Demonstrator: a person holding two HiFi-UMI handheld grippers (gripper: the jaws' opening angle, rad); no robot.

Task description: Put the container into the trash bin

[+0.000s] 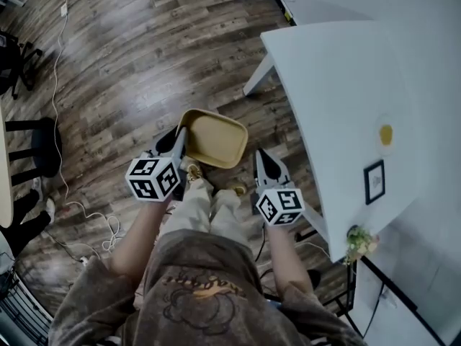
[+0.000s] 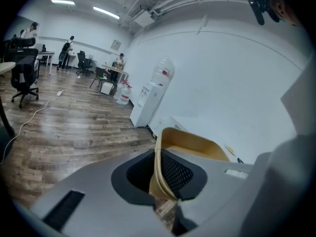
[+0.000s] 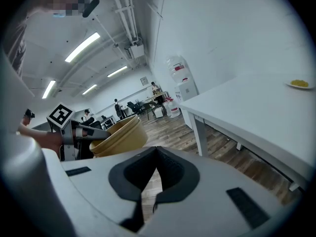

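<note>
The tan, rounded-rectangular container hangs above the wooden floor in front of the person's legs. My left gripper is shut on its left rim. In the left gripper view the thin wall of the container runs between the two black pads, and my left gripper clamps it. My right gripper floats just right of the container, apart from it. Its jaws meet with nothing between them, as the right gripper view shows; there the container appears at the left. No trash bin is in view.
A white table fills the right side, with a yellow item and a small frame on it. Cables trail over the floor at the left. A water dispenser stands by the far wall, an office chair farther left.
</note>
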